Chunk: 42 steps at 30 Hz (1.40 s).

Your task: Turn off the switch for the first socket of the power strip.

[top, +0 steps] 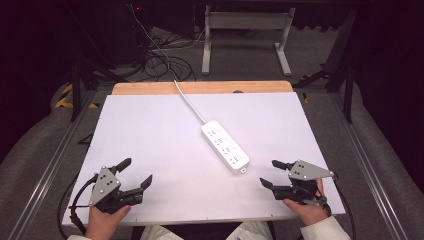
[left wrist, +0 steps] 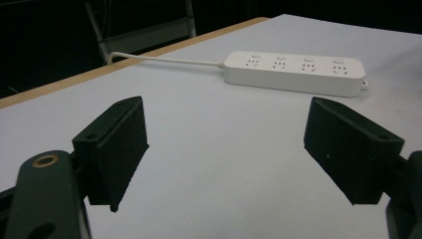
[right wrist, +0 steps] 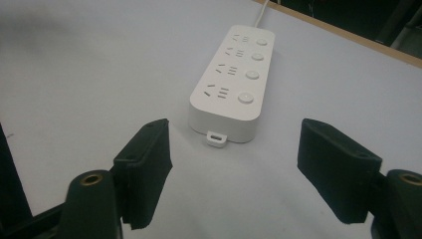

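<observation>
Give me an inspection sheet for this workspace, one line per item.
Surface: white table top, wooden far edge.
Job's things: white power strip, lying flat, diagonal, mid-table, untouched.
Clutter: nothing seen.
Grippers: left tongs open, empty, near left corner; right tongs open, empty, pointed at the strip's near end.
Cables: strip's white cord runs off the far edge; black cables on the floor.
Surroundings: dark room, white metal frame behind.

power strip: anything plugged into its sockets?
Empty. All four sockets of the power strip show bare in both gripper views; only its own cord leads off the table's far edge.
</observation>
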Each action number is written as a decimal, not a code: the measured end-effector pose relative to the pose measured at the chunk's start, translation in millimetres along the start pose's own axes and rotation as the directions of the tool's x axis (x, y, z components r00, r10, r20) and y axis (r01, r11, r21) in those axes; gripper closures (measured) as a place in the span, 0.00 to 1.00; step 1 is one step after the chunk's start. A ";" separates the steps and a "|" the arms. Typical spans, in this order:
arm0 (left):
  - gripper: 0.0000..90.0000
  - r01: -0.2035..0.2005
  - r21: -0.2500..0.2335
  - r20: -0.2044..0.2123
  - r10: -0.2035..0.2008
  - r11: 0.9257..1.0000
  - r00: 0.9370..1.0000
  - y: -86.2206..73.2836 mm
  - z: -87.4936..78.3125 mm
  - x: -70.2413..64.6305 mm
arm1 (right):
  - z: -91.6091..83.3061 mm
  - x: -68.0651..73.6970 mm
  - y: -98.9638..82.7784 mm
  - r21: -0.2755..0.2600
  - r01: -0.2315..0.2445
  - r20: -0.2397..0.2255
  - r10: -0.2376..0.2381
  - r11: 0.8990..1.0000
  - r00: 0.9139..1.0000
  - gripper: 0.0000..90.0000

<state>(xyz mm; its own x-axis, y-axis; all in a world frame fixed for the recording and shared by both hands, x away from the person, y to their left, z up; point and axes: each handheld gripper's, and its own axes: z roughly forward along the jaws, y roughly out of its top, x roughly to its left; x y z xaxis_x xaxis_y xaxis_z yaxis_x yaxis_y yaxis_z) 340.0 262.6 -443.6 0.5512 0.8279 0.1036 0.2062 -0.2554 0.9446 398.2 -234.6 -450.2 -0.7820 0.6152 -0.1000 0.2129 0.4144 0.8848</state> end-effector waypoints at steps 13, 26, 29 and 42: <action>0.20 -0.030 0.003 -0.020 0.030 1.000 0.999 0.4 -0.5 -3.2 | -1.2 -0.4 0.4 0.009 -0.010 0.011 0.010 1.000 1.000 0.32; 0.20 -0.022 0.019 -0.047 0.023 1.000 0.999 -0.3 -0.6 -2.3 | -1.6 0.5 10.5 0.058 0.026 0.016 -0.027 0.998 1.000 0.41; 0.20 -0.018 0.016 -0.054 0.019 1.000 0.998 -0.2 -1.0 -2.4 | 0.6 -1.0 15.3 0.074 0.031 0.018 -0.032 0.997 0.999 0.45; 0.20 -0.018 0.019 -0.056 0.019 1.000 0.998 -0.8 -0.7 -1.4 | 14.7 -10.3 56.6 0.114 0.059 -0.049 -0.054 0.992 0.997 0.57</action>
<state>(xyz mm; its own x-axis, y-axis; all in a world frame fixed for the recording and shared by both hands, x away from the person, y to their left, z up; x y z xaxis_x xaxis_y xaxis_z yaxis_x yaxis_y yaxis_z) 338.5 262.1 -444.3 0.5088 0.8497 0.1385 0.2115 -0.2793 0.9366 426.9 -207.6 -405.7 -0.8200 0.5585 -0.1253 0.2314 0.5236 0.8199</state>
